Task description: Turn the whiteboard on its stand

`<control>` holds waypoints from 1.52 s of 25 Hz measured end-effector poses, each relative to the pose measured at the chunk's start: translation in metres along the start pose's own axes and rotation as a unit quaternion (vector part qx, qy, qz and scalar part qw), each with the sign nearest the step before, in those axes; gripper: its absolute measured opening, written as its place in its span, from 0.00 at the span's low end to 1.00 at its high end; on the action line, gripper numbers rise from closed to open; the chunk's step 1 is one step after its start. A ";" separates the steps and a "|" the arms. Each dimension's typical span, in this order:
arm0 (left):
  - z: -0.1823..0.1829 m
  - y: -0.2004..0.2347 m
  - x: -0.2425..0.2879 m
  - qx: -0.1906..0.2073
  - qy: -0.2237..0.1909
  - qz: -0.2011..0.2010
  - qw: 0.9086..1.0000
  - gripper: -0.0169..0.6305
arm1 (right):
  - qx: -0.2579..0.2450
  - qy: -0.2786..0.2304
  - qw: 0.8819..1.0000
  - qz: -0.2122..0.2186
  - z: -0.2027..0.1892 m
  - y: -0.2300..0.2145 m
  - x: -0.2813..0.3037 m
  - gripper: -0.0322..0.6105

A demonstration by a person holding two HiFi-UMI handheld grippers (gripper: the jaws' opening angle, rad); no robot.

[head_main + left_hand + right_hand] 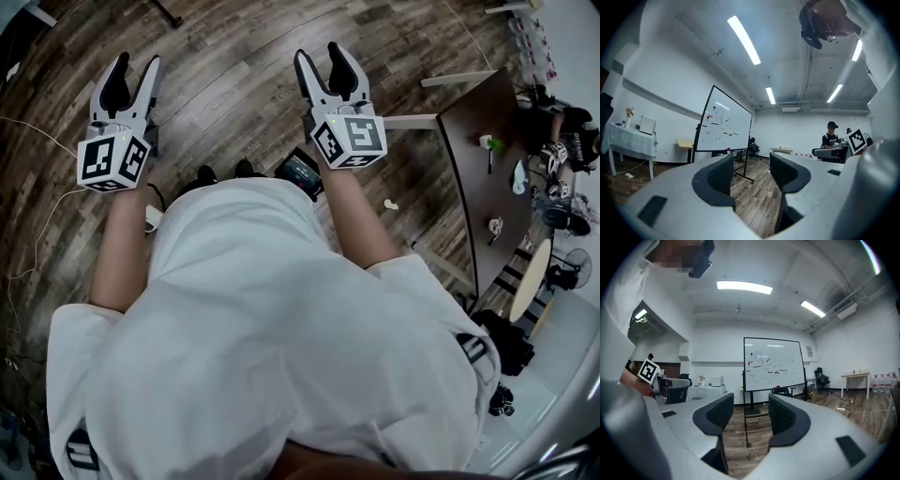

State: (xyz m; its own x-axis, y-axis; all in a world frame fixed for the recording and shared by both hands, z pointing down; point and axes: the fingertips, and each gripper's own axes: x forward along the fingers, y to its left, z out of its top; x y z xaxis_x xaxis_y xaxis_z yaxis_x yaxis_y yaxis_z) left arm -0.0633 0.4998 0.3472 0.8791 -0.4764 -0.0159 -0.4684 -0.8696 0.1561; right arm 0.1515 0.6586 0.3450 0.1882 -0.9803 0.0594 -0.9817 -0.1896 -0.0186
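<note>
Standing ahead, the whiteboard (773,364) appears only in the gripper views.

1. Under you lies a wood floor (234,84).
2. At your right stands a dark table (478,178) with small items on it.
3. Ahead you see a person (830,138) in a black cap, a cloth-covered table (628,140), a chair (820,378) and lit ceiling lights (744,287).

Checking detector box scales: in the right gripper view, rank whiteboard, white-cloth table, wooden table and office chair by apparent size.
1. whiteboard, by far.
2. white-cloth table and wooden table: look alike, not ranked.
3. office chair, smallest.
</note>
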 end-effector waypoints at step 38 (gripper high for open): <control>-0.048 -0.077 -0.031 0.009 0.018 0.040 0.999 0.40 | 0.004 0.010 1.000 0.023 -0.044 -0.047 -0.054 0.38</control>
State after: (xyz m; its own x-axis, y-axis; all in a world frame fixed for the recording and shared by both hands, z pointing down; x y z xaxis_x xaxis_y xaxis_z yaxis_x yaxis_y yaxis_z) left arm -0.0503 0.5880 0.3828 0.8416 -0.5392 0.0313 -0.5379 -0.8316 0.1384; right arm 0.1859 0.7231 0.3866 0.1428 -0.9866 0.0784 -0.9889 -0.1454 -0.0289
